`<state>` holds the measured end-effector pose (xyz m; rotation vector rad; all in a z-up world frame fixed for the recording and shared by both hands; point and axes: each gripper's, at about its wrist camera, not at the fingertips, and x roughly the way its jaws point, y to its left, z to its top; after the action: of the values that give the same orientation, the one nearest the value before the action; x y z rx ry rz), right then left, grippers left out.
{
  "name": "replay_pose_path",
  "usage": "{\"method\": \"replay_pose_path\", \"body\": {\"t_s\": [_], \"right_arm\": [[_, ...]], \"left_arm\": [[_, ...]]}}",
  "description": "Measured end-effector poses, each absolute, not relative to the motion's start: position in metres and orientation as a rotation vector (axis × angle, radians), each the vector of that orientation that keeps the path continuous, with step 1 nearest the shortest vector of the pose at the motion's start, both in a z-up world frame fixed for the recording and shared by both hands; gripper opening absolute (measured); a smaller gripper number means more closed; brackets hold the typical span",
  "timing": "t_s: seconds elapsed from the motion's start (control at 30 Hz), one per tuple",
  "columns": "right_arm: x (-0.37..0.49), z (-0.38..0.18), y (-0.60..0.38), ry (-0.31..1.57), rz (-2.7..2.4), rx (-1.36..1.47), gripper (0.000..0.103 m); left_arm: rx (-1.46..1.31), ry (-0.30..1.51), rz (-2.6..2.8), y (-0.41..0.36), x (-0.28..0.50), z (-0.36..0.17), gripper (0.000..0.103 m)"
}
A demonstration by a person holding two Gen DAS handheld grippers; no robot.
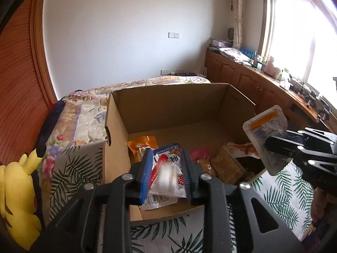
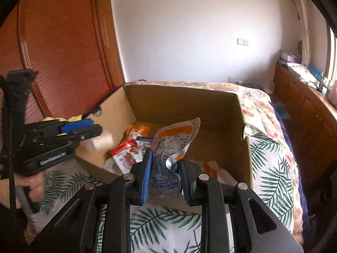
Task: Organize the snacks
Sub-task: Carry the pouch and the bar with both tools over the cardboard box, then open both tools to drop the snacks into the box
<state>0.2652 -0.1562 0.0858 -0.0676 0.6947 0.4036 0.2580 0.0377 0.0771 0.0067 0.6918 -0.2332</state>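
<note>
An open cardboard box (image 1: 118, 126) stands on the bed and holds several snack packets, among them an orange one (image 1: 140, 144) and a brown one (image 1: 228, 165). My left gripper (image 1: 167, 166) is shut on a white, blue and red snack packet (image 1: 166, 172) over the box's near edge. My right gripper (image 2: 165, 166) is shut on a silver and orange pouch (image 2: 170, 145) above the box's near wall (image 2: 240, 151). The right gripper (image 1: 280, 145) with its pouch (image 1: 265, 130) also shows in the left wrist view. The left gripper (image 2: 92, 129) shows at the left of the right wrist view.
A leaf-print cloth (image 1: 172, 234) covers the bed under the box, over a floral bedspread (image 1: 84, 105). A yellow plush toy (image 1: 19, 194) sits left of the box. A wooden wardrobe (image 2: 63, 52) stands to the left. A cluttered wooden cabinet (image 1: 252, 80) runs under the window.
</note>
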Motion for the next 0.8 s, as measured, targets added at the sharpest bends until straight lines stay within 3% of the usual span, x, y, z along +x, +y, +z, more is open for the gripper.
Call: {"method": "replay_pose_path", "body": {"t_s": [0.2,0.27,0.37,0.8], "right_arm": [[0.277,0.078,-0.154,0.7,0.357,-0.081,0.024],[0.279,0.075,-0.154,0.699,0.335,-0.093,0.029],[0.277,0.073,-0.155,0.685,0.326,-0.108,0.037],[0.221,0.092,-0.168,0.596,0.408,-0.067,0.039]], "left_arm": [[0.003,0.68,-0.228,0.043,0.253,0.077,0.04],[0.007,0.675,-0.224,0.045,0.25,0.077,0.043],[0.018,0.661,-0.241,0.045,0.245,0.079,0.044],[0.114,0.59,-0.241,0.034,0.2,0.095,0.045]]}}
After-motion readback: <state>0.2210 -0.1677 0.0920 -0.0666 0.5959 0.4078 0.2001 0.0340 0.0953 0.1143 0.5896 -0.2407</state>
